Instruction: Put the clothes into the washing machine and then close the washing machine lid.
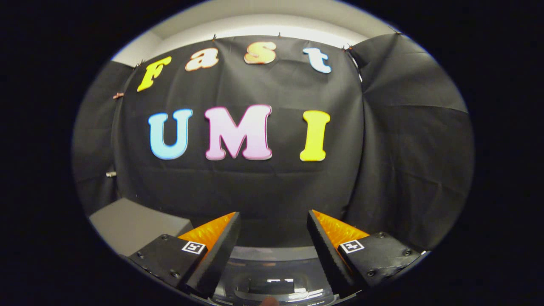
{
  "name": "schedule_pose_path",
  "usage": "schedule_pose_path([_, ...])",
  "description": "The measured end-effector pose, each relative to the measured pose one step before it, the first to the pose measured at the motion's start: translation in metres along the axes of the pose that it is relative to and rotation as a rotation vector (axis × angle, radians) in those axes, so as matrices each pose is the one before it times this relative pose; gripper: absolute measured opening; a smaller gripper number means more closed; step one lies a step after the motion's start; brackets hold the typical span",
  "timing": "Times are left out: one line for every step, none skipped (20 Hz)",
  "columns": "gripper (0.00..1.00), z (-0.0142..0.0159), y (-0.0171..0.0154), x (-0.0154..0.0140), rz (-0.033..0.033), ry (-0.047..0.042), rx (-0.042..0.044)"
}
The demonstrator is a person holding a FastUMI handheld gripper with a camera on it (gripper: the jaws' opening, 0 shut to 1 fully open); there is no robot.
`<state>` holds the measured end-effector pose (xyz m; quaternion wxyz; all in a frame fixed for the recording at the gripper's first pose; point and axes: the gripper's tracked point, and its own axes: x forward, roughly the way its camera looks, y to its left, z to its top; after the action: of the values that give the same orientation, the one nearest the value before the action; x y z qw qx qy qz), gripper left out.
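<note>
camera: carried on the gripper (272,221) — aimed level at the booth wall (272,187)
fingers: spread apart
washing machine lid (272,280): seen close below — between the fingers

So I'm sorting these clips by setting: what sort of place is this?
Probably a staged recording booth, not a home laundry room. Black cloth drapes the walls, a washing machine's glossy lid lies below the open, empty tool, and a grey box stands beside it.
</note>
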<state>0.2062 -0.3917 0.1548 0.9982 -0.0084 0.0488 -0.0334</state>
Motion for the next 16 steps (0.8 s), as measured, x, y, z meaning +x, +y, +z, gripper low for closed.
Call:
schedule_pose_path([0.99, 0.01637, 0.00002, -0.00588, 0.00463, -0.03936, 0.00835])
schedule_pose_path([0.98, 0.01424, -0.0009, -0.00505, 0.00347, -0.02867, -0.00618])
schedule_pose_path([0.98, 0.01124, -0.00274, -0.00629, -0.00327, -0.01826, -0.012])
schedule_pose_path([0.98, 0.01006, -0.00201, -0.00314, -0.00473, -0.01385, -0.01639])
schedule_pose_path([0.98, 0.00818, 0.0007, -0.00233, 0.00005, -0.00863, -0.01415])
schedule_pose_path([0.98, 0.00753, 0.0012, -0.00242, 0.00191, -0.01165, -0.00665])
schedule_pose_path([0.98, 0.00548, 0.00122, -0.00078, 0.00128, -0.00666, -0.00489])
schedule_pose_path([0.98, 0.00263, 0.00032, -0.00146, -0.00093, -0.00181, -0.00262])
schedule_pose_path([0.98, 0.00111, 0.00103, -0.00177, 0.00034, -0.00012, 0.00035])
schedule_pose_path([0.98, 0.0019, 0.00184, 0.00013, -0.00025, -0.00048, -0.00048])
schedule_pose_path([0.98, 0.00123, 0.0012, -0.00134, 0.0026, -0.00186, 0.00305])
schedule_pose_path([0.98, 0.00215, 0.00279, 0.00012, 0.00338, -0.00588, 0.00213])
schedule_pose_path([0.98, 0.0006, 0.00088, 0.00076, 0.00085, 0.00038, 0.00051])
schedule_pose_path([0.98, -0.00207, 0.00009, -0.00034, -0.0023, 0.00539, -0.00236])
schedule_pose_path([0.98, 0.00048, 0.0001, -0.00043, -0.00066, -0.00007, 0.00041])
schedule_pose_path([0.98, 0.00065, 0.00148, 0.00083, -0.00026, -0.00013, 0.00112])
